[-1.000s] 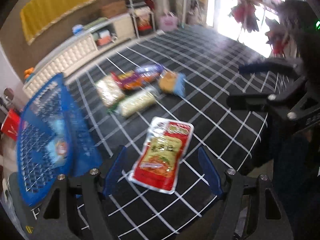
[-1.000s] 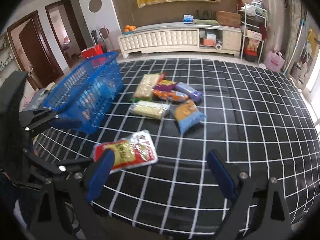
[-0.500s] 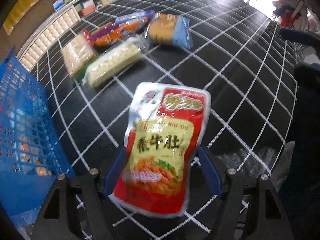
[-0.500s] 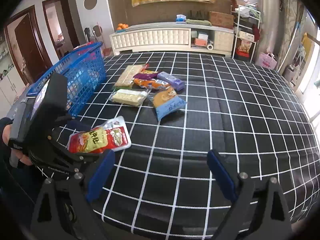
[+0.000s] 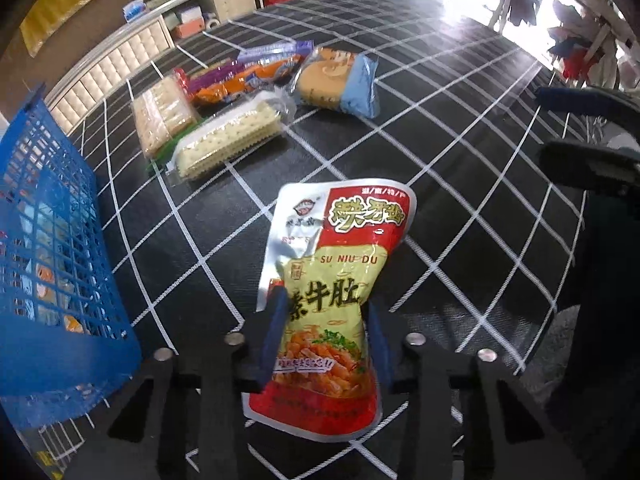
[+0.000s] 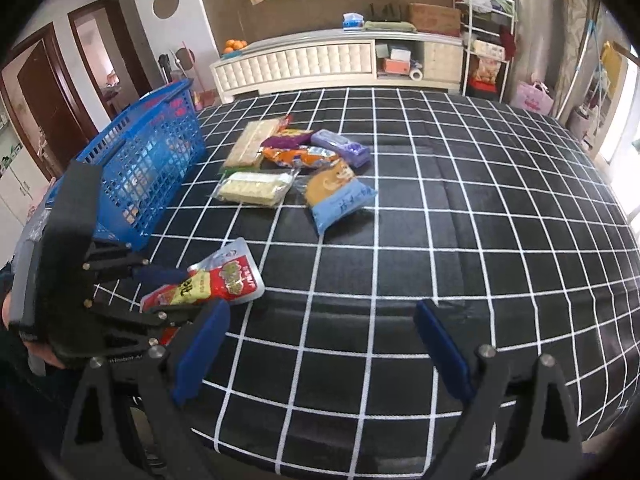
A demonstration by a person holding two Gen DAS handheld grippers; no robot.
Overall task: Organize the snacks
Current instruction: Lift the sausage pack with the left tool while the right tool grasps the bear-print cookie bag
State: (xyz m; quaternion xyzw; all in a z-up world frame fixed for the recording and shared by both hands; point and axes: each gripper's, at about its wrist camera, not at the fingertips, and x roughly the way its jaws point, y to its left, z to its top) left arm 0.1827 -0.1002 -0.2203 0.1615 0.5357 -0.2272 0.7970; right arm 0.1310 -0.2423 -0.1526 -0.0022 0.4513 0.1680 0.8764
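Observation:
A red and yellow snack pouch (image 5: 332,264) lies near the front edge of the black checked table (image 5: 460,168). My left gripper (image 5: 326,320) is shut on its lower half, and the foil buckles between the blue pads. In the right wrist view the same pouch (image 6: 228,280) sticks out of the left gripper (image 6: 176,292) beside the blue basket (image 6: 152,160). My right gripper (image 6: 320,320) hovers open over bare cloth to the pouch's right, holding nothing.
Several snacks lie mid-table: two cracker packs (image 5: 228,140), an orange and blue bag (image 5: 340,80), and orange and purple wrappers (image 6: 308,152). The basket (image 5: 48,240) stands at the left edge with packets inside. A white cabinet (image 6: 312,64) lines the far wall.
My left gripper slid forward around the red pouch and its fingers came together on it. The right gripper stayed open and shifted only slightly.

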